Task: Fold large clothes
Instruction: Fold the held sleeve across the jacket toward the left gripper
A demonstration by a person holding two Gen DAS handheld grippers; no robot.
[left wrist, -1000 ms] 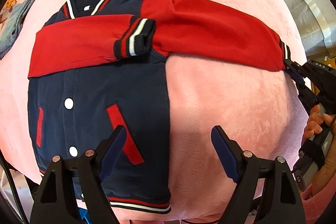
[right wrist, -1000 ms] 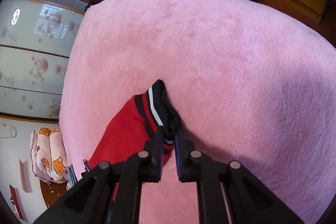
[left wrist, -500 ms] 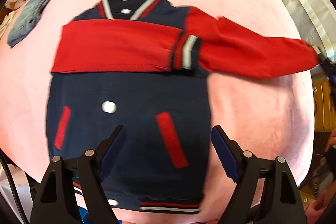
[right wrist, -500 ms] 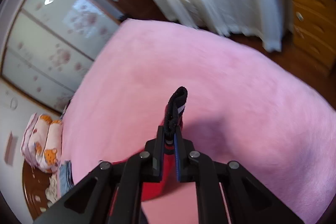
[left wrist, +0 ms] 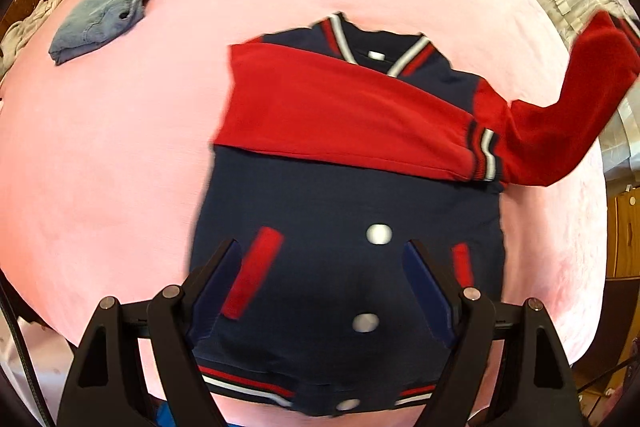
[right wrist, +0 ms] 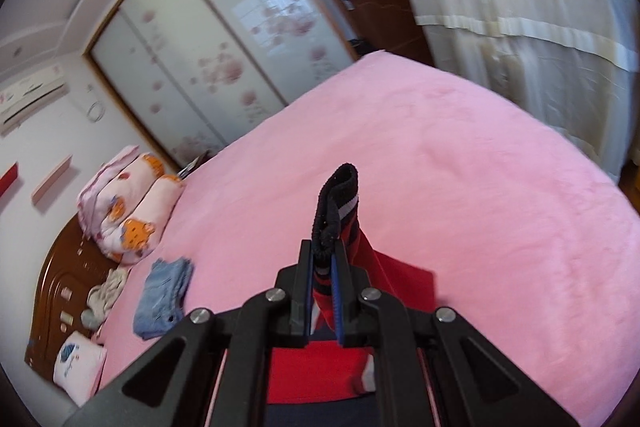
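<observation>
Navy jacket (left wrist: 344, 211) lies buttoned on the pink bed (left wrist: 120, 155); one red sleeve (left wrist: 340, 111) folded across; right gripper (right wrist: 322, 263) fingers pinch the other sleeve's cuff (right wrist: 336, 203); left gripper (left wrist: 324, 267) fingers spread.

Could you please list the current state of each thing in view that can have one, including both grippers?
Jacket: flat on the bed, snapped shut.
Folded sleeve: laid across the chest.
Other sleeve: lifted off the bed by its cuff.
Right gripper: shut on the cuff.
Left gripper: open, empty, above the jacket.
Jeans: folded.
</observation>
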